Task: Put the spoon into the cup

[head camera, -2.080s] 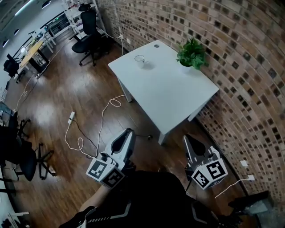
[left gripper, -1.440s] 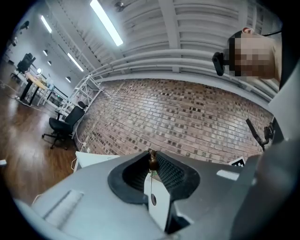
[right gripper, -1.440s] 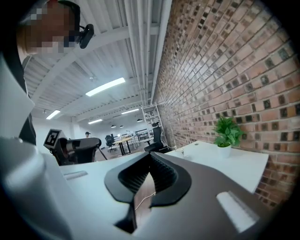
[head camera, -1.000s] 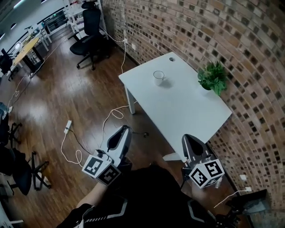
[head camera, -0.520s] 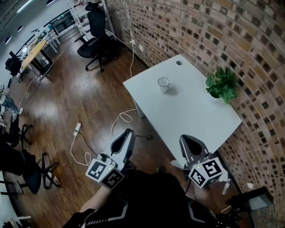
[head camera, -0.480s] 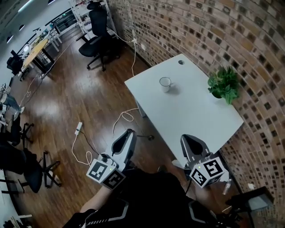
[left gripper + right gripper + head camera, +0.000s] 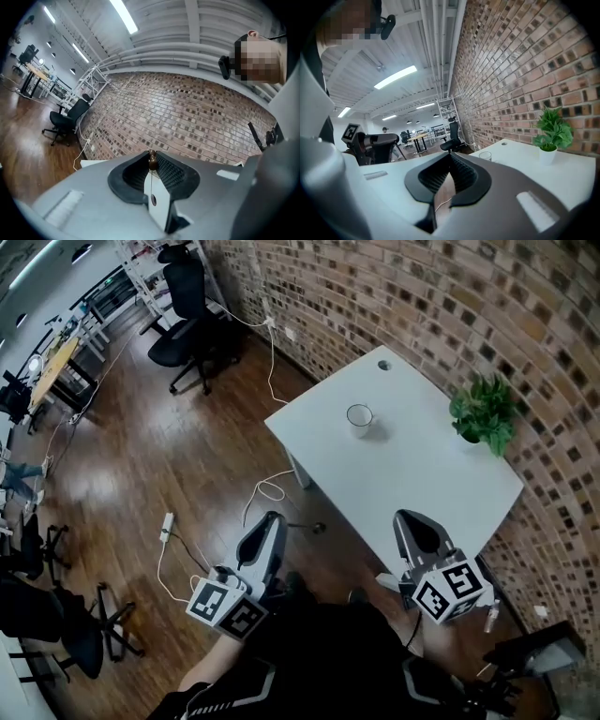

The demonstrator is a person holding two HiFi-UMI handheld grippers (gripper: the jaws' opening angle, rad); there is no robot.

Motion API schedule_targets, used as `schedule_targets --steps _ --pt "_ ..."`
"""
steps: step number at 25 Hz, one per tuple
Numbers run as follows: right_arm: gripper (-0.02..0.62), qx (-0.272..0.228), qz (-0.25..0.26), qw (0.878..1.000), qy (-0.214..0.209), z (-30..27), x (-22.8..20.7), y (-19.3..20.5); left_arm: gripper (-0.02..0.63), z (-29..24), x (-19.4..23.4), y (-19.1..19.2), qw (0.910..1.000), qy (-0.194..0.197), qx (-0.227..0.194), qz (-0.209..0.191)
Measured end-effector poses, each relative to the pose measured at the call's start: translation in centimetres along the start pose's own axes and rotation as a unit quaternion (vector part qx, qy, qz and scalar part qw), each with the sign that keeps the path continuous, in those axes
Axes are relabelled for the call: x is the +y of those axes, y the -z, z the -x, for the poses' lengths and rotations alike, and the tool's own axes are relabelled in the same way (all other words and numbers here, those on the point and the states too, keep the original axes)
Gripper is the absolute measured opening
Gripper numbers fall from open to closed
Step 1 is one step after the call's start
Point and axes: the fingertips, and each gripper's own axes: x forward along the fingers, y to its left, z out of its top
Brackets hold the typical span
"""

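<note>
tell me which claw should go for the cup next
Left: the left claw is shut on what looks like the spoon; the right claw is shut and empty. The cup stands on the table.

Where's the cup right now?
In the head view, the cup stands on the white table, near its far left side. The potted plant is its nearest neighbour, off to its right by the brick wall.
</note>
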Motion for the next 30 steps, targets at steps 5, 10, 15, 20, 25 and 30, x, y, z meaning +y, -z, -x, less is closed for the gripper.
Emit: schedule_targets --steps 5,10,15,20,25,30 --pt "0.006 0.007 0.018 1.0 0.02 -4.7 3.0 -1.4 0.041 -0.5 6.4 -4.0 0.9991 0.019 -0.034 0.015" --pt "0.006 -0.006 0.039 0.999 0.031 -9.6 5.8 -3.5 0.041 -2.0 12.6 -6.4 0.9988 0.034 -0.026 0.022" --pt "0.006 -0.006 0.025 0.998 0.06 -11.4 2.9 -3.2 0.041 -7.5 13.5 -5.7 0.9968 0.074 -0.003 0.031" --pt "0.006 -0.014 0.012 0.997 0.073 -13.6 -2.0 -4.5 0.041 -13.8 12.2 -5.6 0.995 0.094 0.015 0.029" --pt "0.006 -0.03 -0.009 0.998 0.06 -16.6 -4.7 -5.9 0.042 -19.7 12.5 -5.9 0.9935 0.104 0.047 0.002" --pt "0.006 -0.028 0.028 0.998 0.054 -18.8 -6.8 -7.4 0.041 -25.3 12.6 -5.3 0.9892 0.131 0.067 -0.002"
